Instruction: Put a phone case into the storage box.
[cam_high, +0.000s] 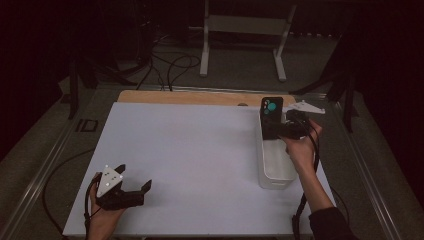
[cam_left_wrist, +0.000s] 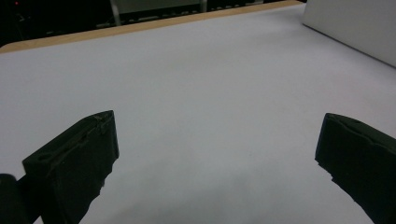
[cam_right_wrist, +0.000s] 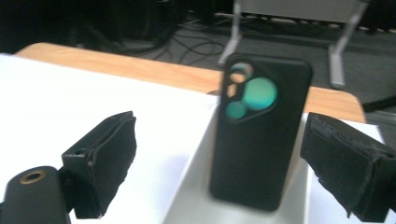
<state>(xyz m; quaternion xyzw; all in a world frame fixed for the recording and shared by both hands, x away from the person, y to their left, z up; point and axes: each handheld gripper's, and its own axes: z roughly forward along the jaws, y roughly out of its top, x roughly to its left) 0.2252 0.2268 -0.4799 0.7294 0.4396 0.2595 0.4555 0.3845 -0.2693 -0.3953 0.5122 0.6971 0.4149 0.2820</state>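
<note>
A black phone case (cam_high: 271, 116) with teal camera circles stands upright at the far end of a long white box (cam_high: 276, 172) on the right of the table. My right gripper (cam_high: 281, 131) is at the case from the right. In the right gripper view the case (cam_right_wrist: 261, 140) stands in the box (cam_right_wrist: 196, 196) between the two wide-apart jaws of my right gripper (cam_right_wrist: 222, 128), with a gap on each side. My left gripper (cam_high: 134, 176) rests open near the front left of the white table sheet (cam_high: 190, 150). Between the jaws of my left gripper (cam_left_wrist: 219, 130) is only bare sheet.
A wooden table edge (cam_high: 190, 97) runs along the far side of the sheet. Cables (cam_high: 170, 65) and a white stand (cam_high: 245, 30) are on the floor beyond. The white box's side (cam_left_wrist: 355, 28) lies ahead and to the right of the left gripper.
</note>
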